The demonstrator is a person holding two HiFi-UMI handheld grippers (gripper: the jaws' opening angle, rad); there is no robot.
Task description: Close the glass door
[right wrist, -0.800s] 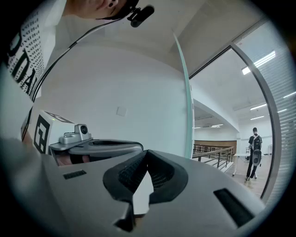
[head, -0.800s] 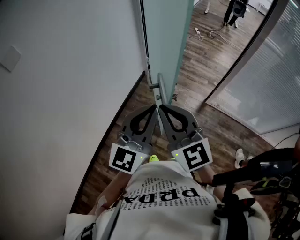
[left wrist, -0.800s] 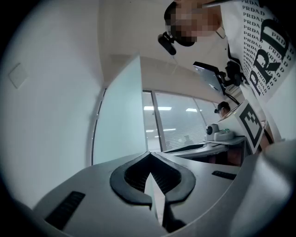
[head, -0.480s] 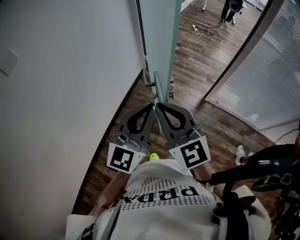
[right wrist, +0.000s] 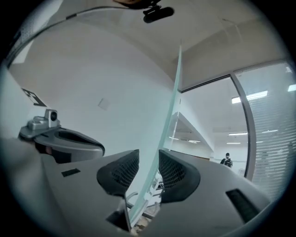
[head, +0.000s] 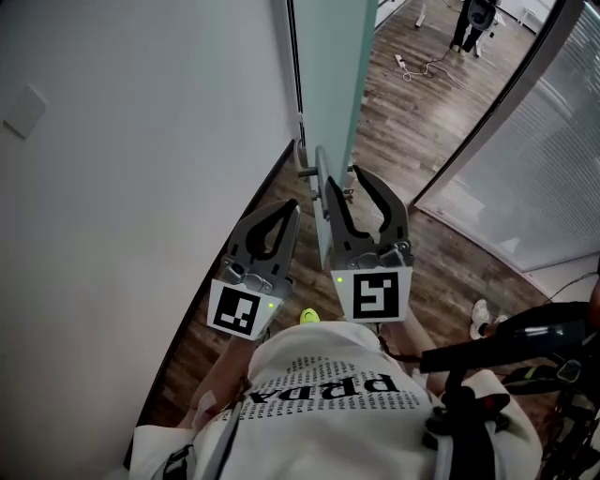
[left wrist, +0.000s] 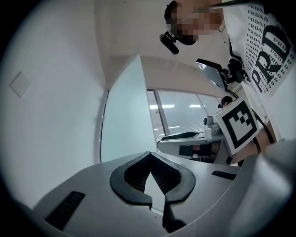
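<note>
The frosted glass door (head: 333, 56) stands ajar, edge-on at the top centre of the head view, with a metal handle (head: 320, 184) low on its edge. My right gripper (head: 344, 178) is open and its jaws straddle the door's edge by the handle. In the right gripper view the glass door (right wrist: 170, 121) runs between the two black pads (right wrist: 121, 170) of the right gripper (right wrist: 149, 156) with a gap on each side. My left gripper (head: 292, 206) is shut on nothing, just left of the door near the white wall. The left gripper (left wrist: 149, 157) looks up at the glass door (left wrist: 127, 115).
A white wall (head: 131, 187) with a switch plate (head: 23, 111) fills the left. A curved glass partition with blinds (head: 534, 141) bounds the right. Wooden floor (head: 412, 122) lies beyond the door, with a cable (head: 427, 66) and a standing person (head: 469, 19). Black gear (head: 506, 347) hangs at lower right.
My right gripper has opened and moved forward so that its jaws now take in the door's edge. The left gripper stays shut and has shifted slightly left.
</note>
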